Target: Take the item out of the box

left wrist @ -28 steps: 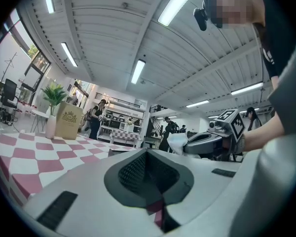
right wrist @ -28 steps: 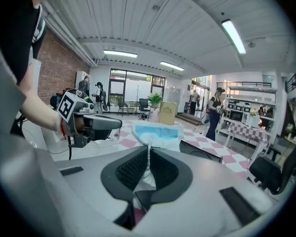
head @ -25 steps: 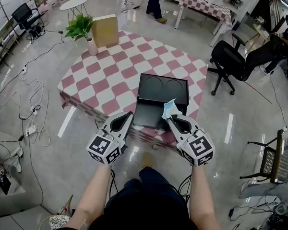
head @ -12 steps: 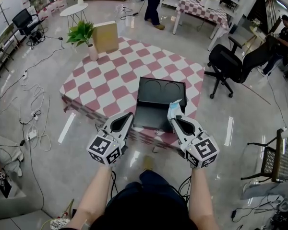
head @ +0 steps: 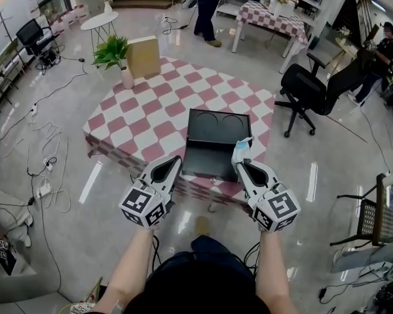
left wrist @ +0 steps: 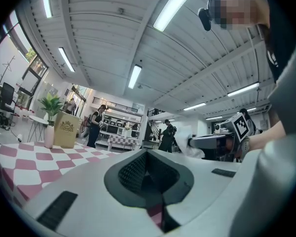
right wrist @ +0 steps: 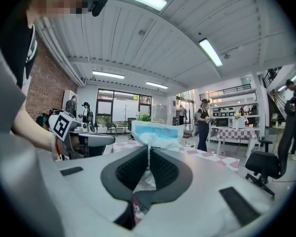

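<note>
A black box [head: 217,139] lies open on the checked table [head: 157,113], its lid raised at the back with two round hollows. My right gripper [head: 240,161] is shut on a small white and blue packet [head: 240,148], held just above the box's right front corner; in the right gripper view the packet [right wrist: 157,134] sticks up from between the closed jaws. My left gripper [head: 171,163] hovers near the box's left front corner, shut with nothing in it. In the left gripper view its jaws are together, and the right gripper [left wrist: 214,144] with the packet shows at the right.
A potted plant [head: 113,54] and a tan carton [head: 144,56] stand at the table's far corner. A black office chair [head: 308,90] is to the right of the table. Cables [head: 42,142] trail over the floor at left. People stand in the background.
Both grippers have shifted slightly up in the view as the head view moved back; the packet stays pinched in the right gripper above the box's front right corner.
</note>
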`<state>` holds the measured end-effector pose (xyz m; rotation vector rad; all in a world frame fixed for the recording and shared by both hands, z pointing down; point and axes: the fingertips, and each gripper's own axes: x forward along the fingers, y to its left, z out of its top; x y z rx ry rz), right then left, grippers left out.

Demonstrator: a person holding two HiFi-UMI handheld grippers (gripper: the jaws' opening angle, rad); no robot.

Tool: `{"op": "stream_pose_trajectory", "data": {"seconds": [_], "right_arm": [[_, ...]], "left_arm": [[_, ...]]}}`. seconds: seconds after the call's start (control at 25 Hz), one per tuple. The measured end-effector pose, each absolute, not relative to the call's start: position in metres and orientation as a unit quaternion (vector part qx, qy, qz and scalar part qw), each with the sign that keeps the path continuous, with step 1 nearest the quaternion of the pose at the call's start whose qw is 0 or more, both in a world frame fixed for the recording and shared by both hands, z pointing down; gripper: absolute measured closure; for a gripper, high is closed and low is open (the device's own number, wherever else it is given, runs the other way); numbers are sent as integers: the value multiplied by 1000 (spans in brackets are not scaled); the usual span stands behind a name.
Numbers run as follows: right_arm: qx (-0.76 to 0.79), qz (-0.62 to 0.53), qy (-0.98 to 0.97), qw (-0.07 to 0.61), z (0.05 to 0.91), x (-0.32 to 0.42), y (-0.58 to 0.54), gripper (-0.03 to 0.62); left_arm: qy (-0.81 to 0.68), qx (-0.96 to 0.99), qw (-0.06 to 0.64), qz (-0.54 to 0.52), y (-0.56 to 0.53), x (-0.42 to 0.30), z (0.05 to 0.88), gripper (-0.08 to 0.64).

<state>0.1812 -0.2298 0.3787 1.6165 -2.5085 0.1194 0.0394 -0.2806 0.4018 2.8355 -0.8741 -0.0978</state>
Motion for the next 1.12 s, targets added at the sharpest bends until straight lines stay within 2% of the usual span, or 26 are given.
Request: {"op": "stream_pose_trajectory", "data": {"seconds": [1.12], "right_arm": [[569, 23, -821, 46, 357, 162, -200, 574]], "left_arm": [[-296, 951, 75, -49, -252, 5, 381, 557]]}}
